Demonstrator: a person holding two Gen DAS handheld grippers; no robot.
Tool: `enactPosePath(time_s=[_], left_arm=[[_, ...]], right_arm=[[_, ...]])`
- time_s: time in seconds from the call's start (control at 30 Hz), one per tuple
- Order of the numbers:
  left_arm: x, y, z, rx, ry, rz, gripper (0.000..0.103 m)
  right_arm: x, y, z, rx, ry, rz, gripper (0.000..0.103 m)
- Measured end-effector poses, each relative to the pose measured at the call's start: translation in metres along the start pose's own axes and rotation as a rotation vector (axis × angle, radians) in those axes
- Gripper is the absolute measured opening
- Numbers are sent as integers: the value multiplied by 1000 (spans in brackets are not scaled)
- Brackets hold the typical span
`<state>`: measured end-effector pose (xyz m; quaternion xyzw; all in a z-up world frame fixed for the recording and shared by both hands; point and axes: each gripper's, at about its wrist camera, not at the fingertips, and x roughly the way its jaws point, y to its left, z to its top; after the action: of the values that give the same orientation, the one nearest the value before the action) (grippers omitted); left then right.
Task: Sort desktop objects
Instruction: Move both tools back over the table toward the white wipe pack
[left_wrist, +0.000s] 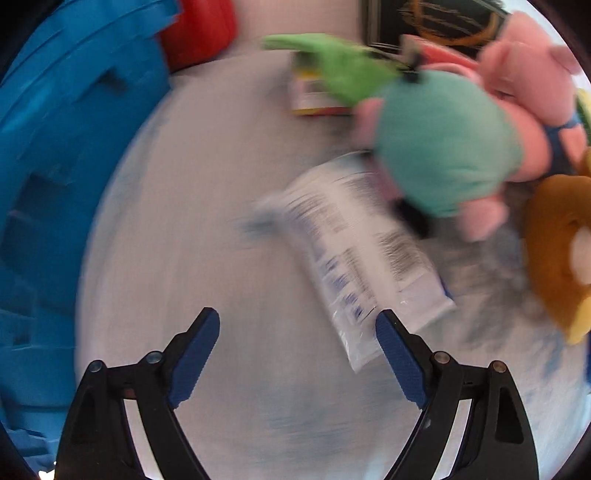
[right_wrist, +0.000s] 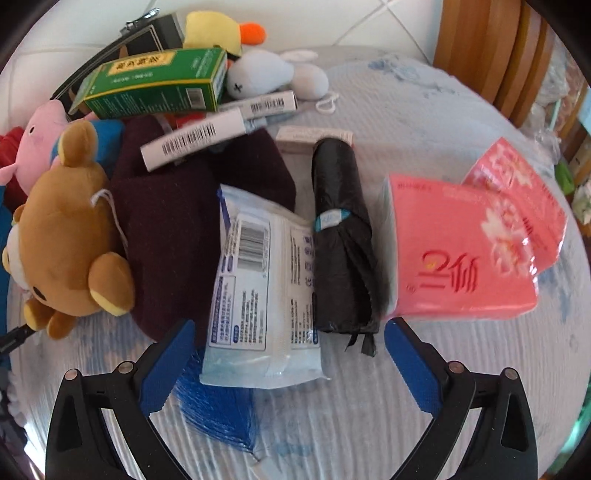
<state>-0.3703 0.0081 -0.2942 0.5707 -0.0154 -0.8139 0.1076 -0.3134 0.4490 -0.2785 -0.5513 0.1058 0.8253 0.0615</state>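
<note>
In the blurred left wrist view, the left gripper (left_wrist: 297, 325) hovers over the pale quilted table cover (left_wrist: 192, 221) with fingers spread and empty. A printed white plastic packet (left_wrist: 354, 251) lies just ahead by its right finger. Beyond sits what seems a pink plush pig in a teal dress (left_wrist: 443, 147), with a blue plastic crate (left_wrist: 55, 166) at left.

In the right wrist view, the right gripper (right_wrist: 290, 332) is also spread and empty, its fingers flanking a white wet-wipe pack (right_wrist: 258, 295) and a black bin-bag roll (right_wrist: 340, 236). A brown plush bear (right_wrist: 66, 229) and a pink tissue pack (right_wrist: 461, 251) crowd either side.

White tiled floor (right_wrist: 388, 18); wooden furniture (right_wrist: 491, 48) behind table.
</note>
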Motion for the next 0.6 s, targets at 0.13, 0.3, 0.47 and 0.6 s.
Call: enactPosePath(time_s=[0.13,0.3,0.47,0.6], left_arm=[[-10,28,-3,-24,3,41,88],[-41,24,11,-51,-75,-33,88],[-19,-8,34,11,-50,-4,88],[3,-25,42,52,8,1,88]], right_arm=[[3,-7,-9,22,29,13,102],[-8,-7,-10,23,22,66,97],[-3,-1,0,30,37,66,80],[11,-3,9,60,70,66,78]])
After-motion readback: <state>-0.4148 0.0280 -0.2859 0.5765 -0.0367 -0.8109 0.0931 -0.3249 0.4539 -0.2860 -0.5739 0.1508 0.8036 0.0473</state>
